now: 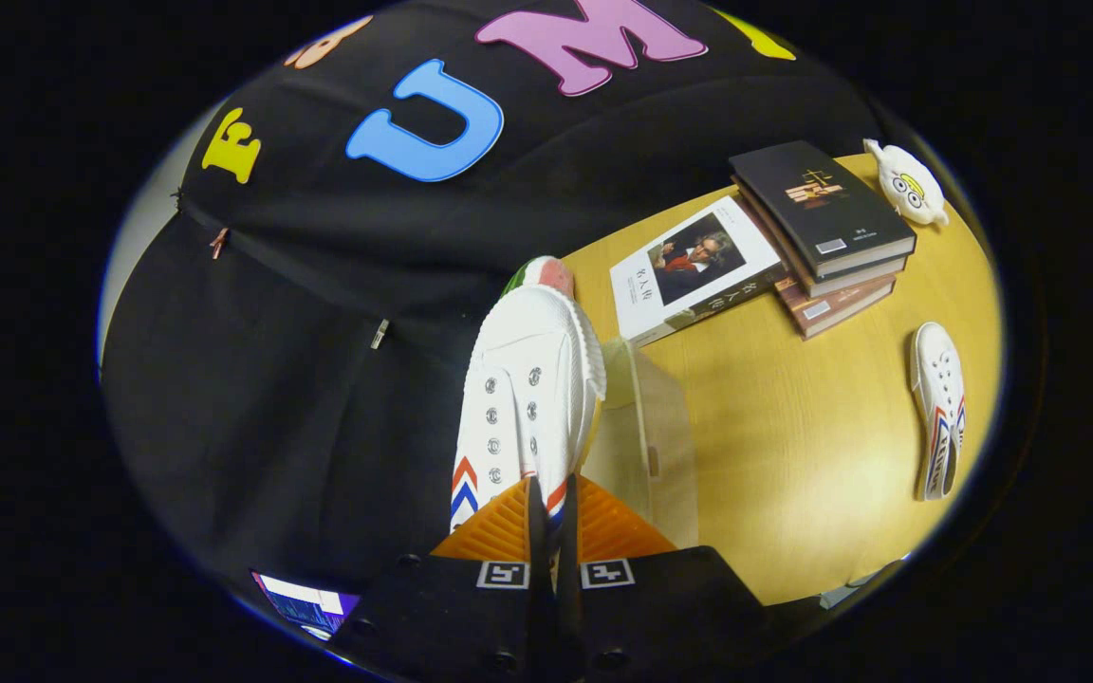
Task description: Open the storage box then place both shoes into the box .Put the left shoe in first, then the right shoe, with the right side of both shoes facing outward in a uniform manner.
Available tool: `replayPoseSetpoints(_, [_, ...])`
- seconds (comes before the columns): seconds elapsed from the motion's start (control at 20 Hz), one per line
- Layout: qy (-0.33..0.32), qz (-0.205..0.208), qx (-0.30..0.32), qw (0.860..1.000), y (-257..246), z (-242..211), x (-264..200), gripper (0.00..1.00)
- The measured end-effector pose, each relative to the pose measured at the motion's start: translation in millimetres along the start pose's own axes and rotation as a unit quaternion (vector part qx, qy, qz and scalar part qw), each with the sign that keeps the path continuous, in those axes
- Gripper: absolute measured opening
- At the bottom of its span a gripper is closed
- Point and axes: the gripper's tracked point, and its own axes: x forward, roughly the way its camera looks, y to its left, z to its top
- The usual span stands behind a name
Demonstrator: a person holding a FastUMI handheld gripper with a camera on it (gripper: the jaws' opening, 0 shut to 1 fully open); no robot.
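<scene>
White shoe (pixel 527 389) is pinched at its heel between the closed jaws (pixel 553 517), beside the clear storage box (pixel 646 427); second shoe (pixel 940 408) lies well apart.

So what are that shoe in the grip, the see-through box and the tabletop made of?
The shoe held in the hand-held gripper, whose fingers are shut on it, looks like white canvas with metal eyelets and a ribbed rubber edge. The box seems to be clear, glossy plastic, since the table shows through it. The tabletop looks like smooth wood or wood-look laminate; I can't tell which.
</scene>
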Motion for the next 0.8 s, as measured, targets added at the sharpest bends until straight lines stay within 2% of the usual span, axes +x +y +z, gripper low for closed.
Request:
replayPoseSetpoints(0.3, [0.031, -0.005, 0.003, 0.999, 26.0, -25.4, 45.9, 0.05])
replayPoseSetpoints(0.55, [0.041, -0.04, -0.012, 0.998, 18.0, -38.8, 84.6, 0.05])
replayPoseSetpoints(0.8, [0.058, -0.06, -0.011, 0.996, 14.7, -53.6, 102.6, 0.05])
